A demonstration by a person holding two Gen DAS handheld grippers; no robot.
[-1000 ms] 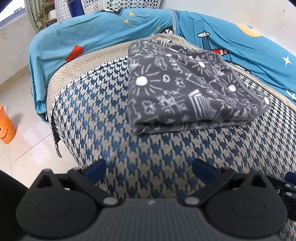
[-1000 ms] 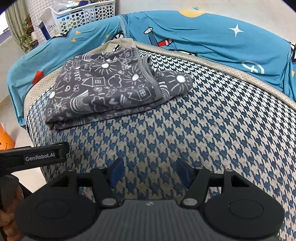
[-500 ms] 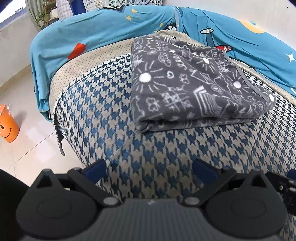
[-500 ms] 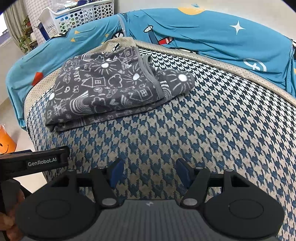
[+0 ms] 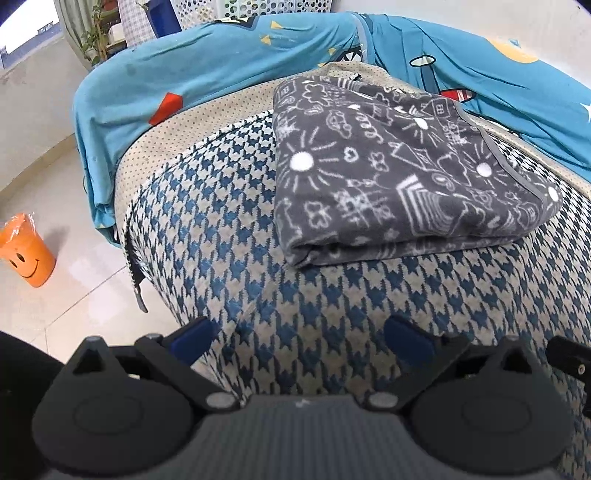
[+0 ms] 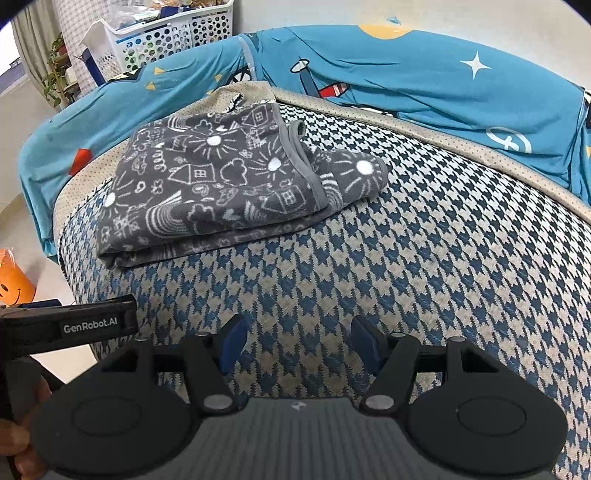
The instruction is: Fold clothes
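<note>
A grey fleece garment [image 5: 399,177] with white doodle print lies folded in a flat stack on the blue-and-beige houndstooth cover [image 5: 332,302]. In the right wrist view the same garment [image 6: 229,192] sits at the centre left, a grey-trimmed edge across its top layer. My left gripper [image 5: 299,341] stands open low over the cover, well short of the garment's near fold, holding nothing. My right gripper [image 6: 299,341] is open too, empty, hovering above the houndstooth cover [image 6: 424,258] in front of the stack.
A blue printed sheet [image 6: 424,81] drapes along the back and left side. A white perforated laundry basket [image 6: 166,33] stands behind it. An orange smiley cup [image 5: 27,254] sits on the tiled floor at the left. The other gripper's body [image 6: 74,325] shows at the left edge.
Both grippers have drawn back a little from the folded garment and stayed open. The garment has not moved.
</note>
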